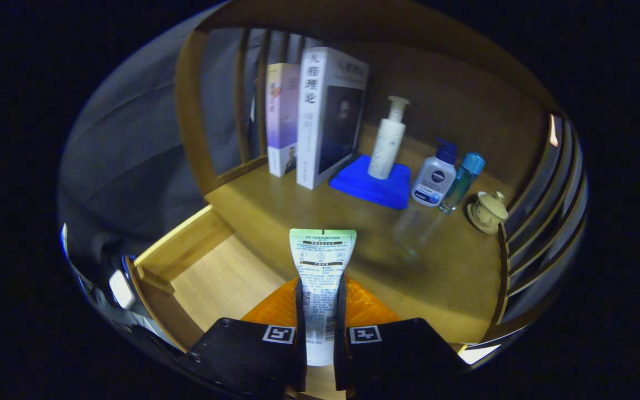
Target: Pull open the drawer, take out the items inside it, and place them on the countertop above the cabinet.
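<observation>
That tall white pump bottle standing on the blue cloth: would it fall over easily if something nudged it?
Probably yes. The pump bottle is tall and slim, so a push near its top would likely tip it. The soft blue cloth under it may make its footing less firm. The gripper is shut on a tube.

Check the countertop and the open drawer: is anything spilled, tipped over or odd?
Nothing stands out. The books, pump bottles and lidded cup stand upright on the countertop. The tongs grip a tube above the open drawer.
</observation>
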Action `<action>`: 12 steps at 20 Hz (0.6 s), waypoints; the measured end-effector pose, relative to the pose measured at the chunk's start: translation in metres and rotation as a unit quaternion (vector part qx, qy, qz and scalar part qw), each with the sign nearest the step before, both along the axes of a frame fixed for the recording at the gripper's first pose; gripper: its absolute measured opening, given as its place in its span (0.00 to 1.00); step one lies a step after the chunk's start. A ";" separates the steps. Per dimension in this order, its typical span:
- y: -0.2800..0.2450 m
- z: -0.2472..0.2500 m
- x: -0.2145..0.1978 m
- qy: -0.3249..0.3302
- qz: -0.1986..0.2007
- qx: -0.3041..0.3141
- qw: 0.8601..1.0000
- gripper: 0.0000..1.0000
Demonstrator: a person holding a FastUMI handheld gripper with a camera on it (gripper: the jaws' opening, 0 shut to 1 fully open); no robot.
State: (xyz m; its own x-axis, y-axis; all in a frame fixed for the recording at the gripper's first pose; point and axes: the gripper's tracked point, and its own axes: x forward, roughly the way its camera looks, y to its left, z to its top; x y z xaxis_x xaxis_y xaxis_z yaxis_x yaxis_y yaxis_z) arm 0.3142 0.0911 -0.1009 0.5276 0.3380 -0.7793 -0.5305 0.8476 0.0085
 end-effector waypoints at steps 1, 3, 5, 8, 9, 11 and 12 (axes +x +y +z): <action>0.000 0.000 0.009 0.007 -0.024 0.015 1.000 0.21; -0.001 -0.004 0.026 0.026 -0.067 0.041 0.997 0.22; 0.000 -0.007 0.046 0.043 -0.111 0.068 0.991 0.22; 0.000 -0.014 0.069 0.063 -0.157 0.096 0.981 0.21; -0.003 -0.017 0.075 0.066 -0.165 0.094 0.980 0.24; -0.003 -0.020 0.085 0.073 -0.186 0.100 0.975 0.24; -0.001 -0.023 0.089 0.079 -0.202 0.113 0.970 0.24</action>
